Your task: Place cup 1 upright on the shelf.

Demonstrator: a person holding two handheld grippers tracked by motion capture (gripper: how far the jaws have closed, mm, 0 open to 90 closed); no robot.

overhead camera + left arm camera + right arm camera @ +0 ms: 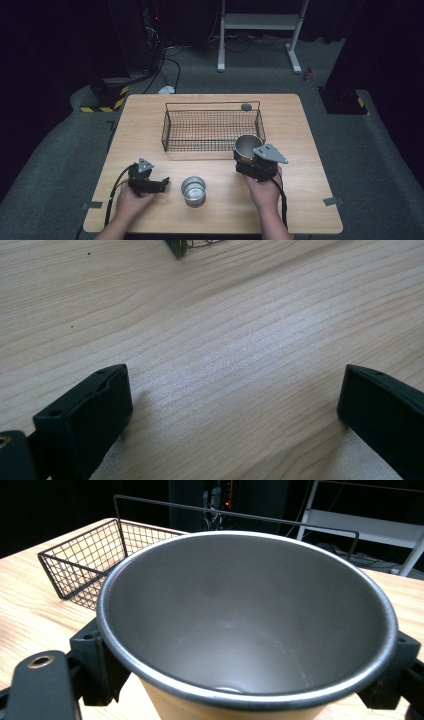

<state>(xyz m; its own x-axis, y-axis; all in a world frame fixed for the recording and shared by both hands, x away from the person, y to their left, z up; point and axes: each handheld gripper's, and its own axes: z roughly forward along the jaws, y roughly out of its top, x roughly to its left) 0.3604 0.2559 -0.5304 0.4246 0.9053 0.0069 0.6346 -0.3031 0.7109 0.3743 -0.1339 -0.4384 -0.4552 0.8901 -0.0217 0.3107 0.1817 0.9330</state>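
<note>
Wooden table (150,120) | right gripper (250,159) clamps cup (248,145) | left gripper (162,182) wide

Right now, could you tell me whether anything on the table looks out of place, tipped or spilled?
Nothing stands out. The basket sits square on the table, one cup stands upright in front of it, and the right gripper holds a second cup upright. Nothing is spilled.
</note>
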